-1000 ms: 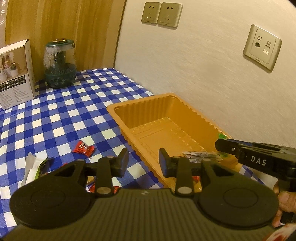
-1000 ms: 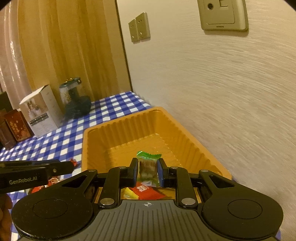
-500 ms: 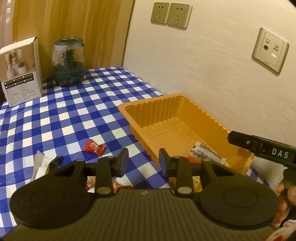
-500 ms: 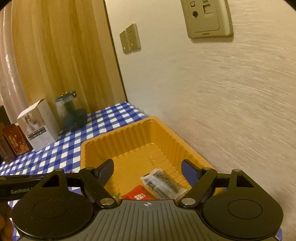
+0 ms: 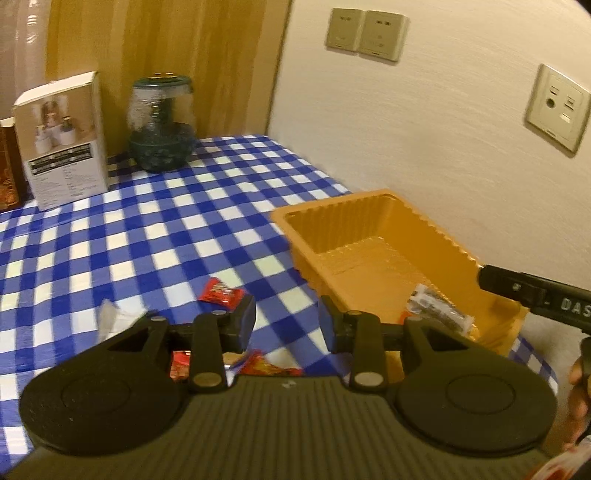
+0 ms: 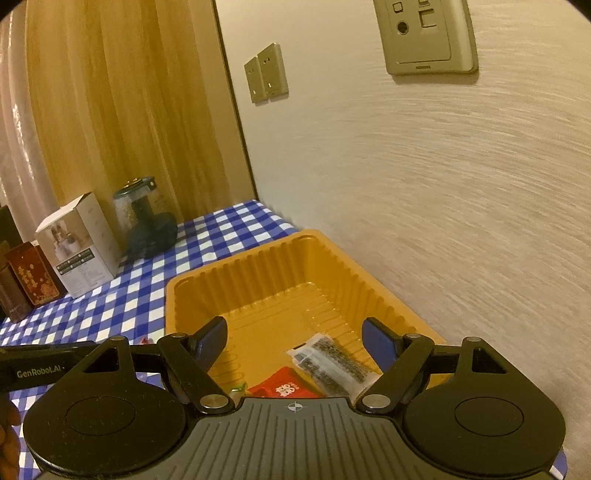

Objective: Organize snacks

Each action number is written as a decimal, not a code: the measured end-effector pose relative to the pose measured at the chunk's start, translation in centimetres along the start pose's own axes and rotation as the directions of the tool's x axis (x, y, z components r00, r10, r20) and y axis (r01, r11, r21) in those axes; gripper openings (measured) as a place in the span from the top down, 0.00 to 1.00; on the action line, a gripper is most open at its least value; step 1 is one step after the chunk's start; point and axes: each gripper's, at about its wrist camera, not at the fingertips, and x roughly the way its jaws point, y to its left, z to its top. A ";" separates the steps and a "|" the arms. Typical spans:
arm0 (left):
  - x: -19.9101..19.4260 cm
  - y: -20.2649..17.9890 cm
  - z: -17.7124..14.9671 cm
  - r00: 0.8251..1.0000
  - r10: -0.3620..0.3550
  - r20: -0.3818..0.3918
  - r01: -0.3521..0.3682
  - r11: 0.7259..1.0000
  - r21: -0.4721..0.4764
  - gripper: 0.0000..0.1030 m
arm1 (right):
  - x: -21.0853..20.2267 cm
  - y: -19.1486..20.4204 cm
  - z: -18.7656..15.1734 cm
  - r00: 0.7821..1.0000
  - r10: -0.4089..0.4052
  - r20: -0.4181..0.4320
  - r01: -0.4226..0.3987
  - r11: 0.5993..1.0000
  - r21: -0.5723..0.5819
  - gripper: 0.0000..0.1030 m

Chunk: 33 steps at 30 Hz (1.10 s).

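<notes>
**Snacks in the tray, more on the cloth**

The right gripper (image 6: pixel 293 341) hangs over the near end of the orange tray (image 6: pixel 258 266). Its jaws are wide apart and nothing is between them. Under it, in the tray, lie a clear packet (image 6: pixel 330 363) with dark print and a red packet (image 6: pixel 284 386). The two touch. A bit of green (image 6: pixel 238 387) peeks out just left of the red packet; it is too small to tell what it is.

The left gripper (image 5: pixel 286 325) is over the blue and white cloth (image 5: pixel 166 236), just left of the tray. Its jaws have a small gap and hold nothing. A red candy (image 5: pixel 219 293) lies on the cloth just past its left finger. More red wrappers (image 5: pixel 258 363) lie on the cloth under the gripper, partly hidden. A white wrapper (image 5: pixel 110 321) sits to the left, blurry.

The tray is next to the wall, and its far part is bare. At the back of the table stand a white box (image 5: pixel 64 140) and a dark green jar (image 5: pixel 162 125), side by side. In the right view a red box (image 6: pixel 31 273) stands left of the white box.

Wall plugs (image 5: pixel 365 33) are on the wall above the table. A thumb (image 5: pixel 578 373) shows at the right edge of the left view, under the black bar of the right gripper.
</notes>
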 end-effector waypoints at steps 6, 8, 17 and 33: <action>-0.8 2.8 -0.1 0.997 0.072 0.010 -0.071 0.997 -0.026 0.67 | -0.3 1.0 -0.1 1.000 0.019 0.015 -0.019 1.000 -0.007 0.23; -1.1 3.7 -0.2 0.995 0.099 0.013 -0.098 0.995 -0.029 0.67 | -0.3 1.5 -0.1 0.999 0.029 0.021 -0.029 1.000 -0.008 0.23; -2.9 7.6 -0.7 0.985 0.175 0.010 -0.174 0.984 -0.045 0.59 | -0.2 5.8 -0.8 0.992 0.122 0.020 -0.120 0.990 -0.076 0.23; -4.0 13.2 -2.6 0.971 0.234 -0.055 -0.237 0.969 -0.063 0.55 | 1.7 14.0 -4.1 0.958 0.272 -0.089 -0.286 0.922 -0.262 0.23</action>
